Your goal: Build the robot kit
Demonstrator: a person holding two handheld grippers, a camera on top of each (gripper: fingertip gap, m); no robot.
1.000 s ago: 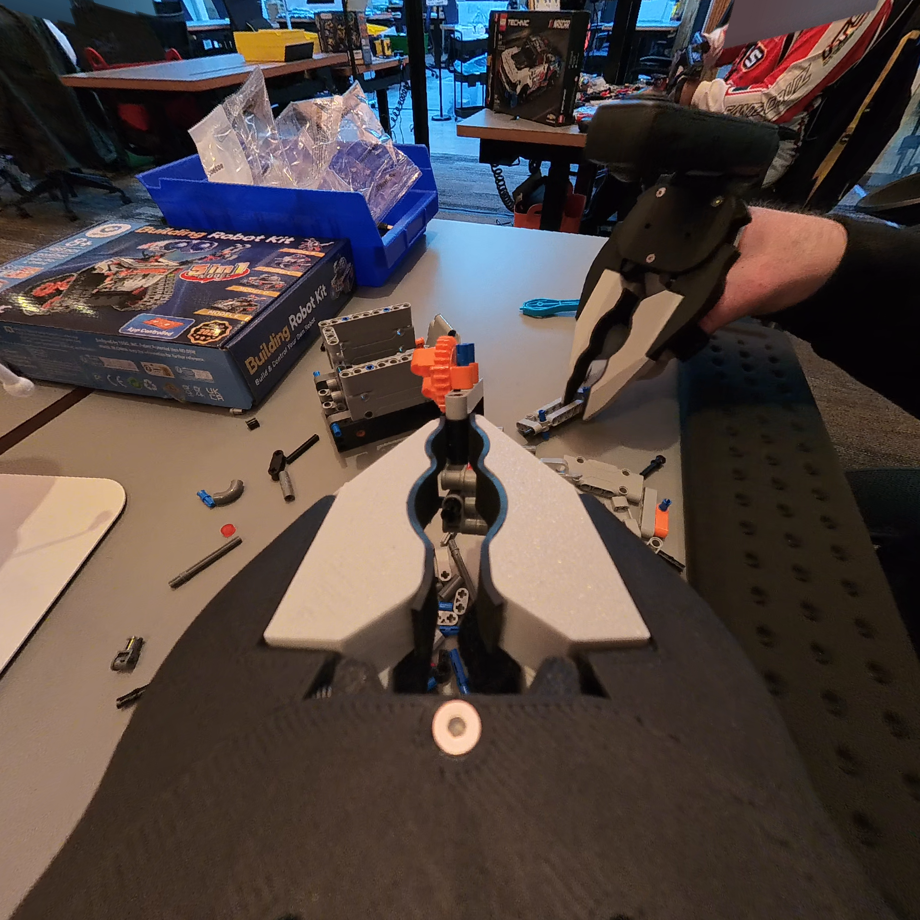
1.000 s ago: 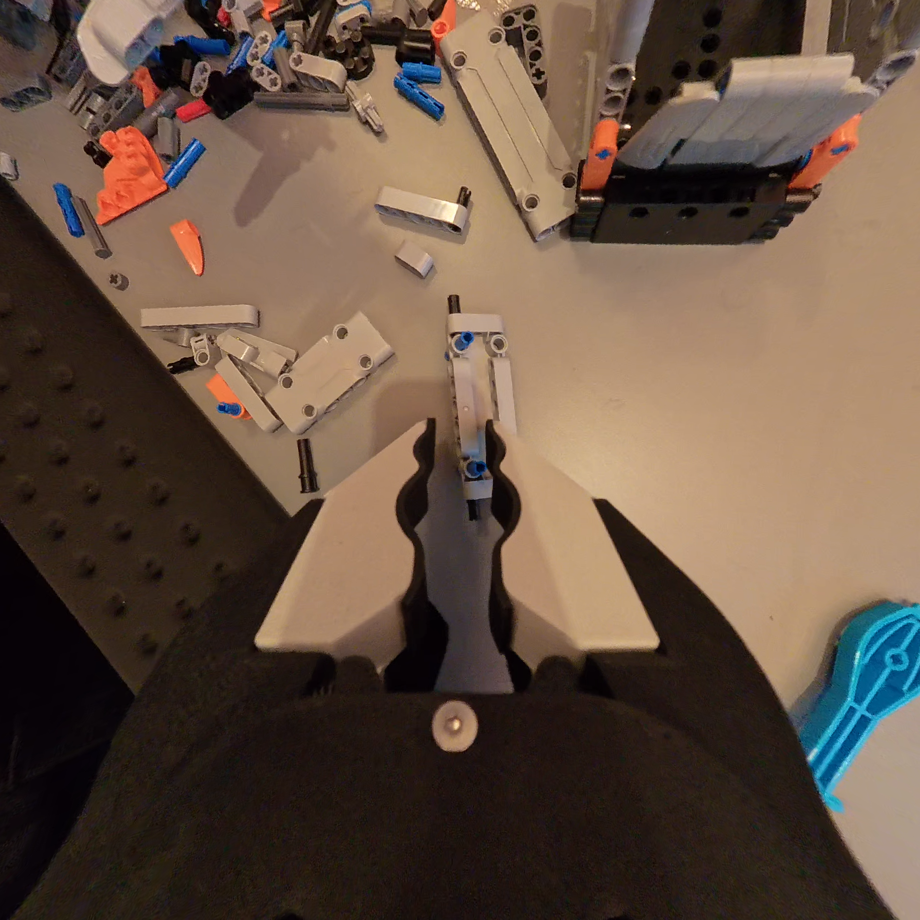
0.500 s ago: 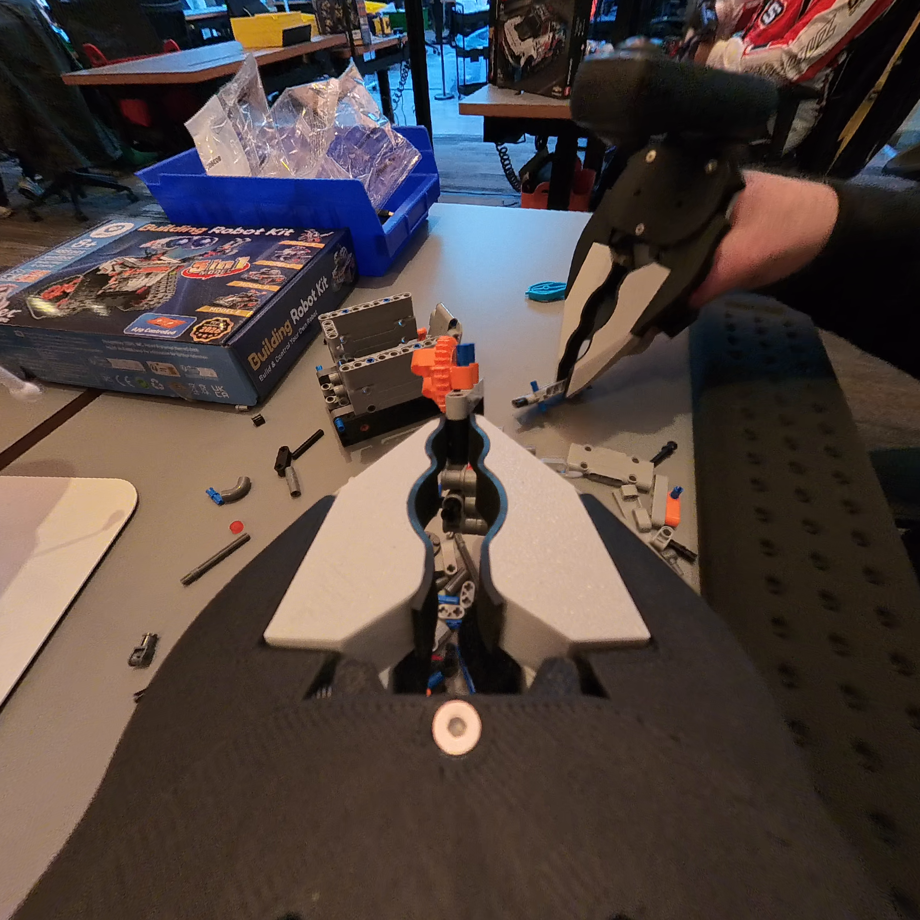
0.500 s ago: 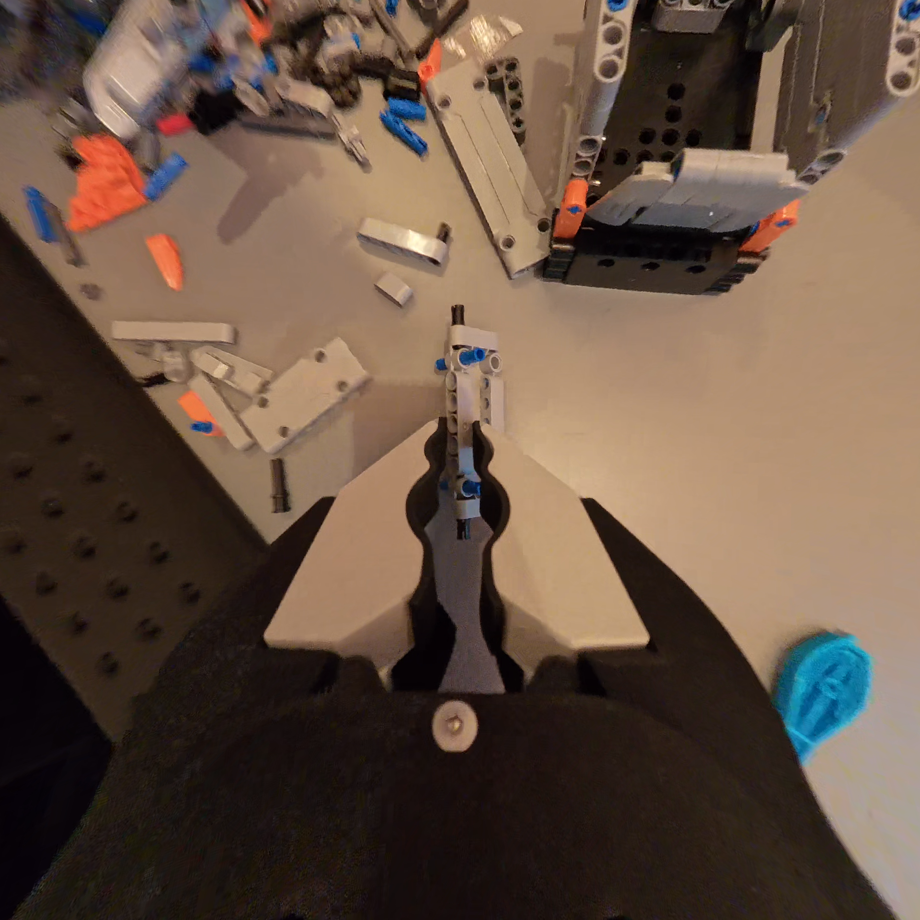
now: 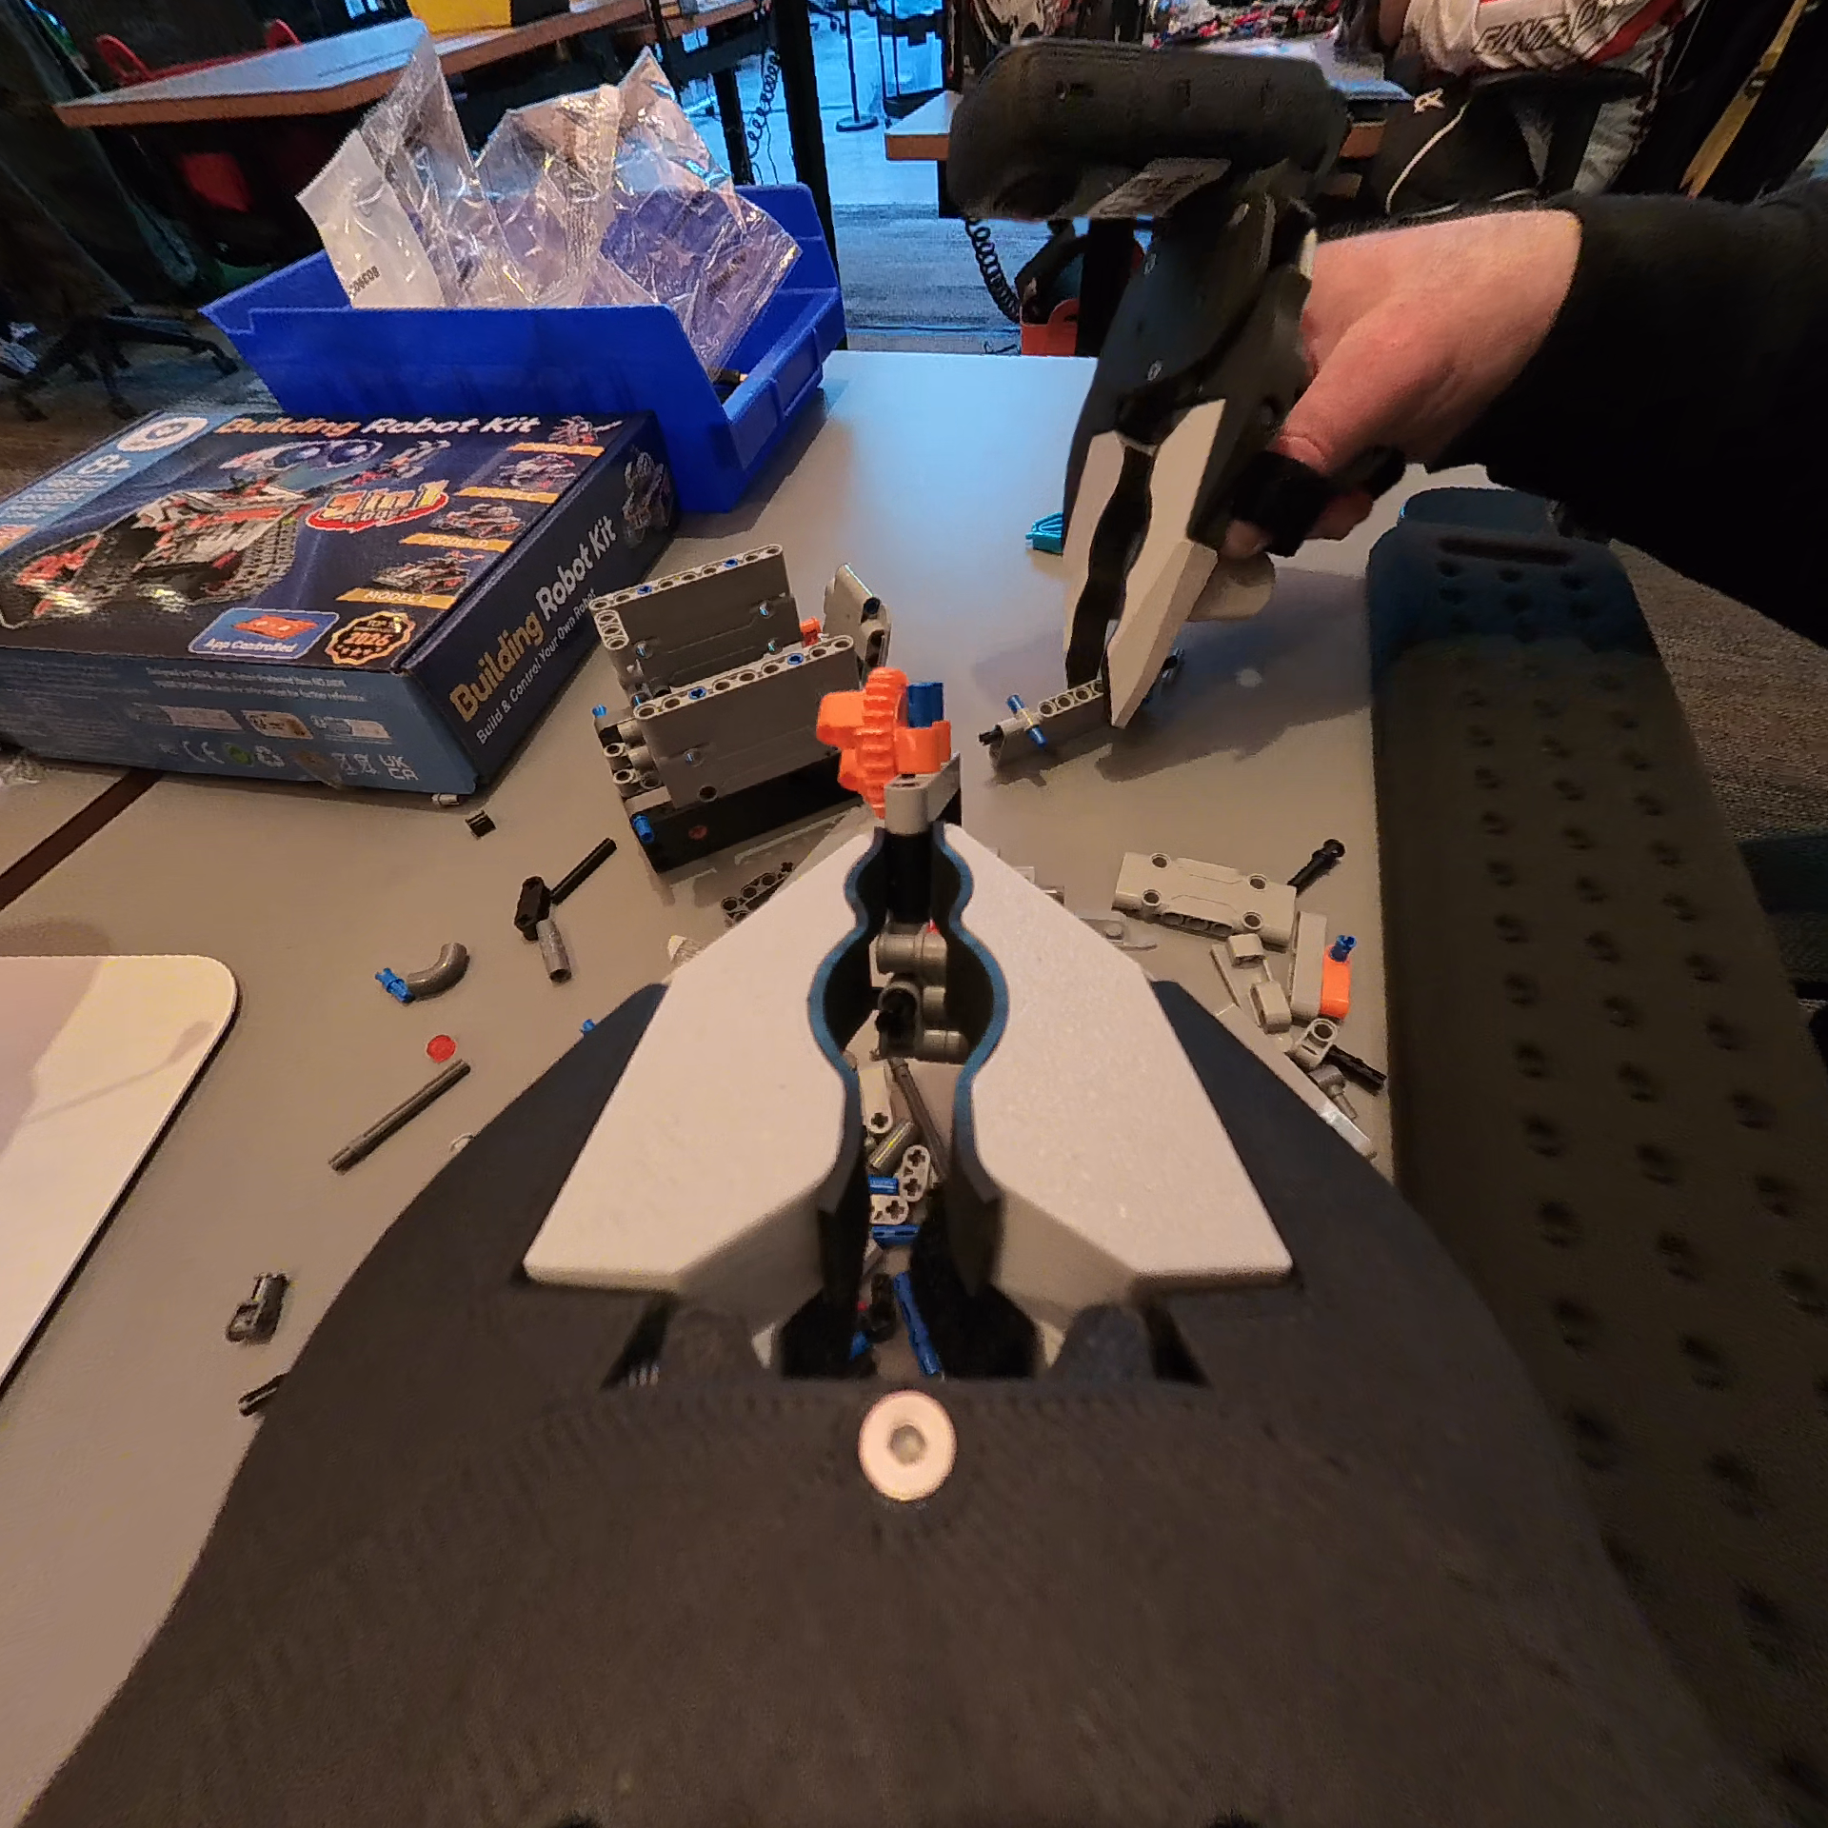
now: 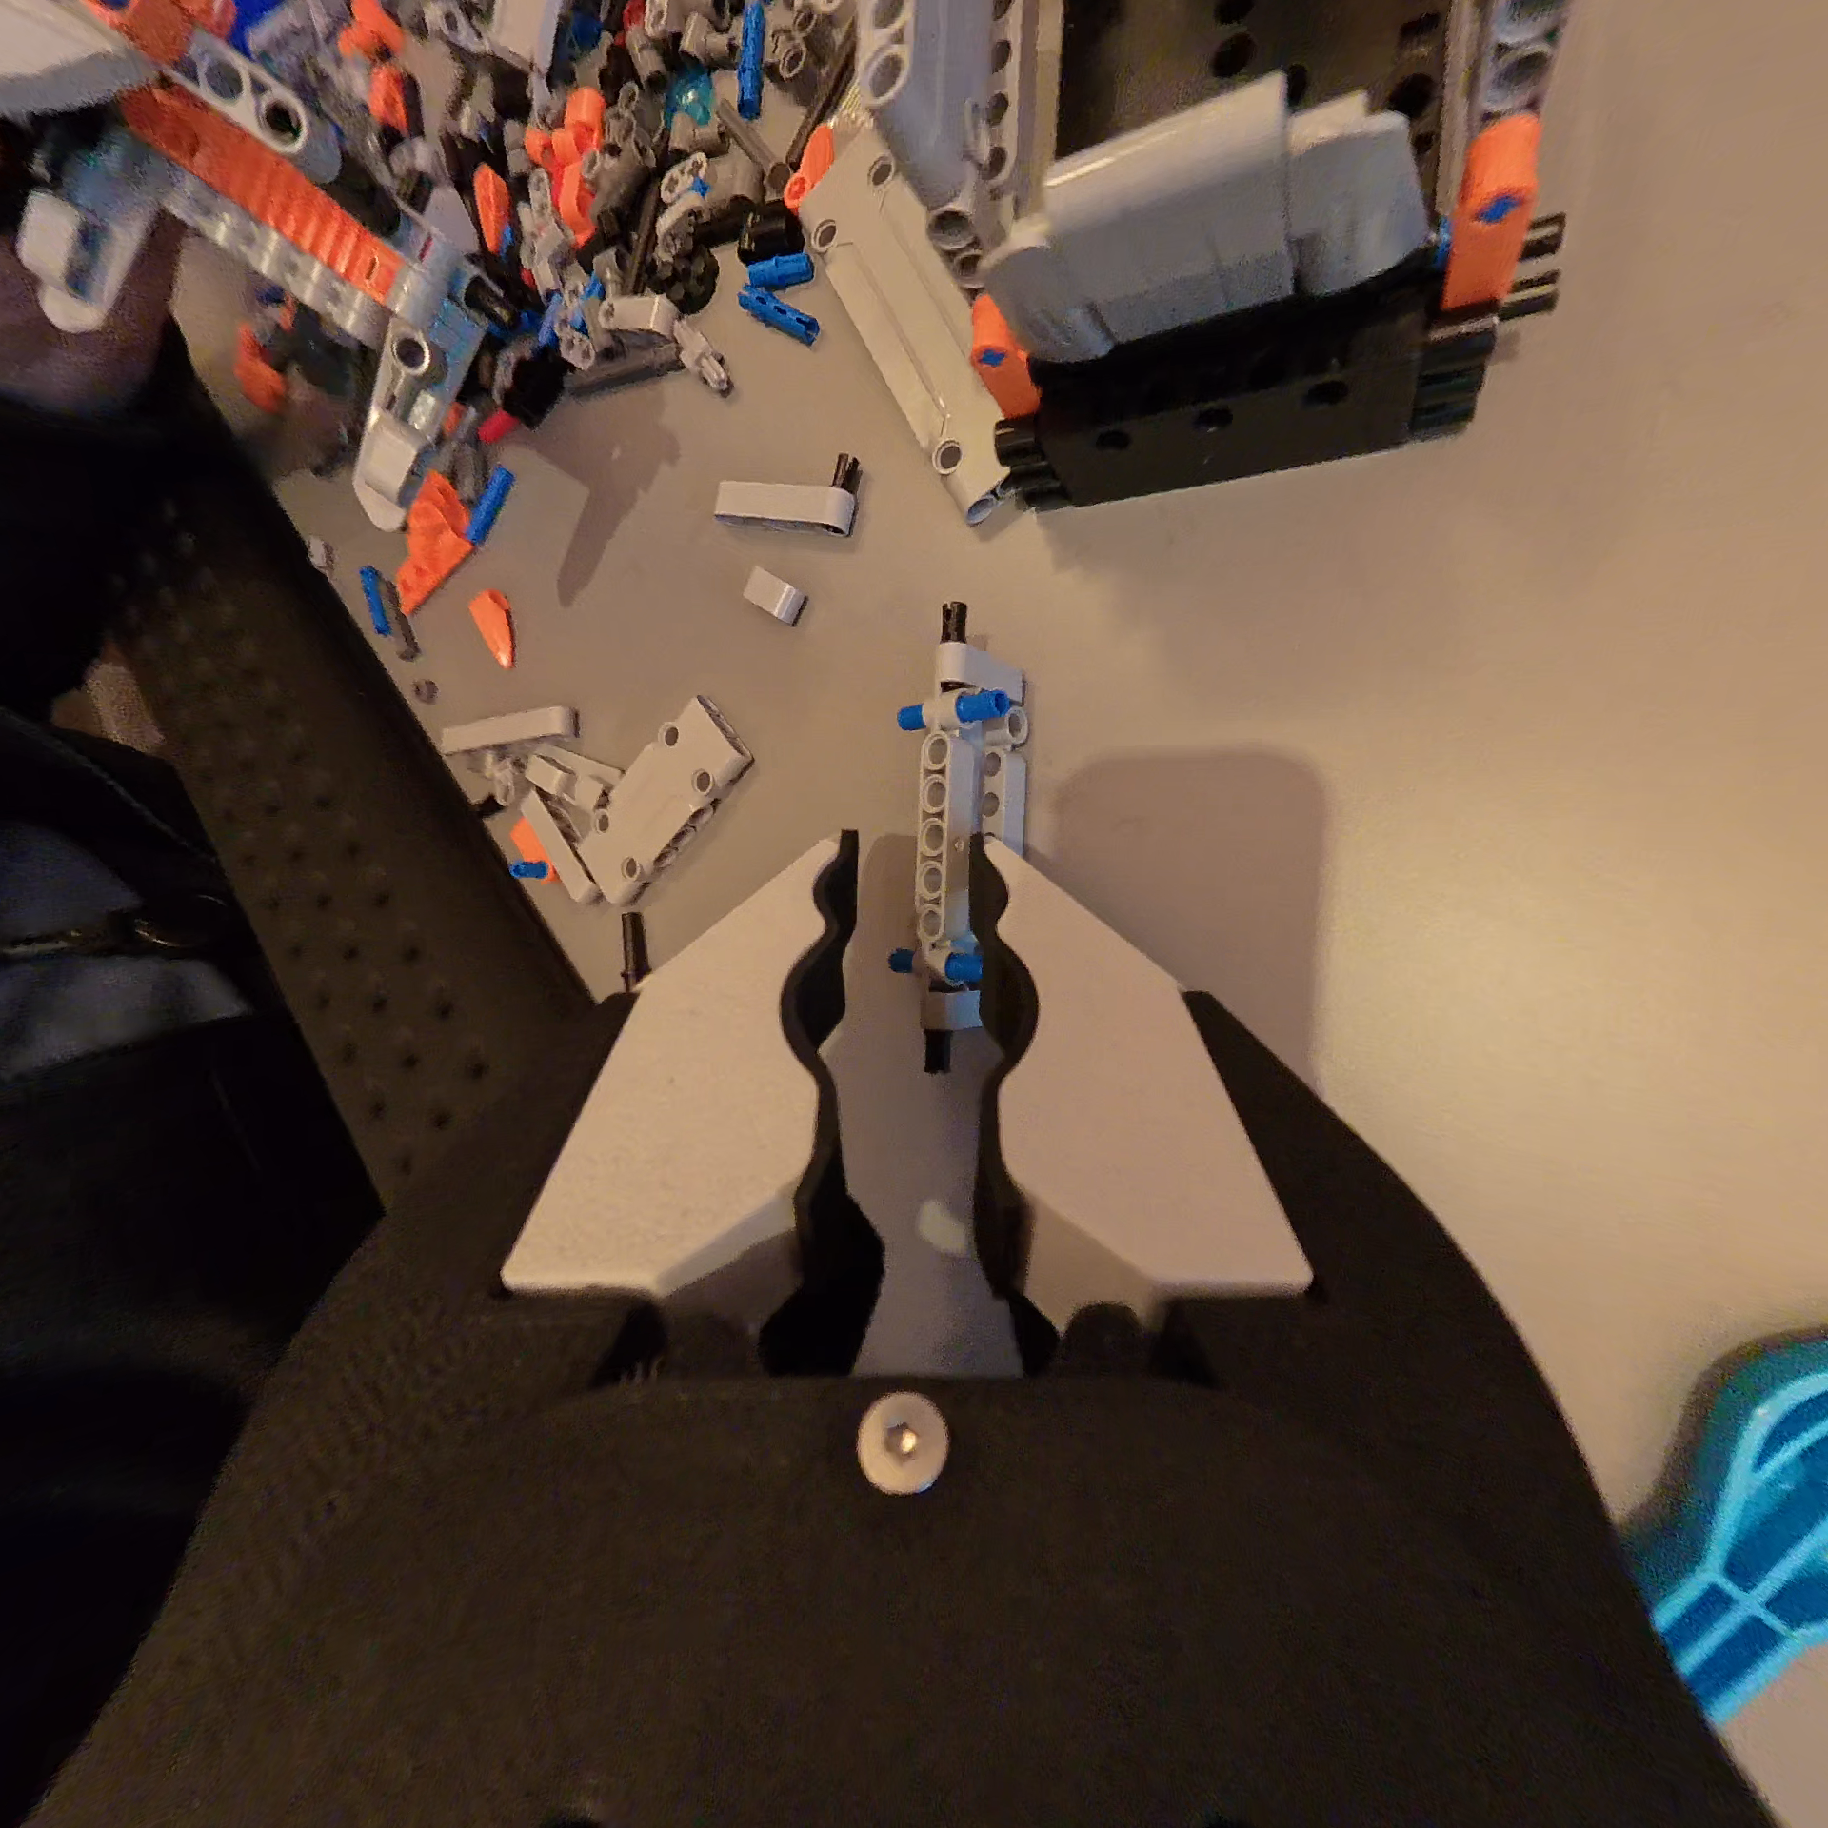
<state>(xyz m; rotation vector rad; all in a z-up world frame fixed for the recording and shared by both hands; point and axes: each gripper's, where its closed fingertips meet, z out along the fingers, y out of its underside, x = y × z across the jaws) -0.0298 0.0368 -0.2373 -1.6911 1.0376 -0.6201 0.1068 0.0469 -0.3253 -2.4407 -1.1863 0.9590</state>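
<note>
**Closely, two grippers by the build**

Nearest us, the left gripper (image 5: 910, 839) has its jaws drawn narrow on a small stem (image 5: 915, 940) of grey and black parts. The stem's orange gear (image 5: 875, 737) stands clear above the fingertips, just in front of the build (image 5: 732, 712). That build, a grey and black block, stands on the table (image 5: 297, 940).

To the right of the build, the right gripper (image 6: 912, 846) points down at the table, carried by a hand (image 5: 1405, 336). Its jaws stand a little apart, wider than the grey beam (image 6: 940, 821) that lies between them. The beam rests against one finger and is clear of the other, so we judge nothing is clamped. Blue pins stick out at both ends of the beam.

Near the beam, on the side away from the build, lie loose grey plates (image 6: 663, 791). A thick pile of parts (image 6: 594, 198) sits beyond them. A black dotted mat (image 5: 1583, 1088) runs along the table edge, well right of the build, and a teal tool (image 6: 1741, 1543) lies behind the right gripper.

Left of the build lies a printed box (image 5: 297, 554). Behind it stands a blue bin (image 5: 514, 356) holding clear bags.
</note>
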